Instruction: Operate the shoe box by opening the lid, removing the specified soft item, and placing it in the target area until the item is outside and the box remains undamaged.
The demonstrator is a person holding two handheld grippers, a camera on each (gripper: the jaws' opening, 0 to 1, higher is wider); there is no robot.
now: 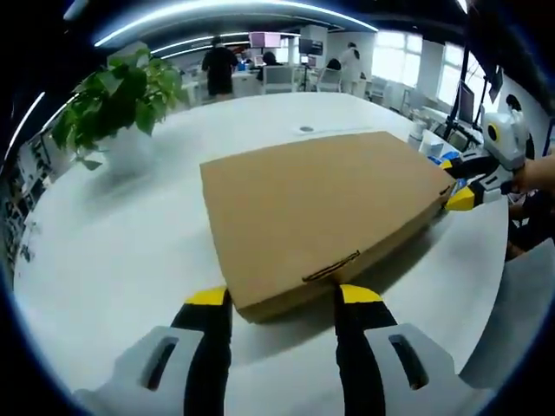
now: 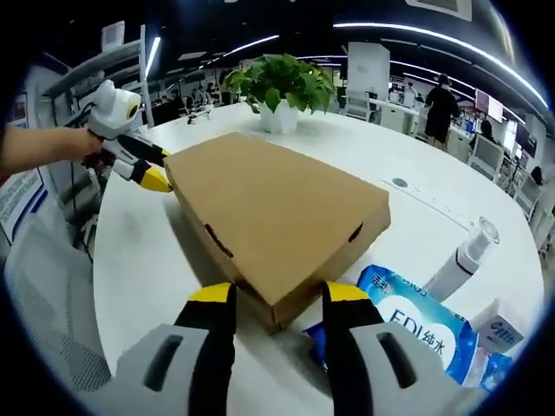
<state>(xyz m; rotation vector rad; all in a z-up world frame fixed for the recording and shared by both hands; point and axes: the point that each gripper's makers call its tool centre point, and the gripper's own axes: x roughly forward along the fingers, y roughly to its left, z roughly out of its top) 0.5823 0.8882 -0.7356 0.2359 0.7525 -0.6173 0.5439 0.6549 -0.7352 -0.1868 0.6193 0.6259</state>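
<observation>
A closed brown cardboard shoe box (image 1: 316,208) lies flat on the white round table (image 1: 121,260), lid down, with a tab slot on its near edge. My left gripper (image 1: 283,296) is open, its yellow-tipped jaws standing on either side of the box's near corner. At the box's far right corner sits my right gripper (image 1: 453,182). In the right gripper view the same box (image 2: 269,208) reaches toward me, and my right gripper (image 2: 270,295) is open astride its near corner. A hand holds the left gripper (image 2: 153,170) at the far left corner. The soft item is hidden.
A potted plant (image 2: 279,82) stands at the table's far side beyond the box. A blue tissue pack (image 2: 421,328) and a white pump bottle (image 2: 464,256) lie right of the right gripper. A grey chair (image 2: 43,286) stands by the table edge. People stand at desks far behind.
</observation>
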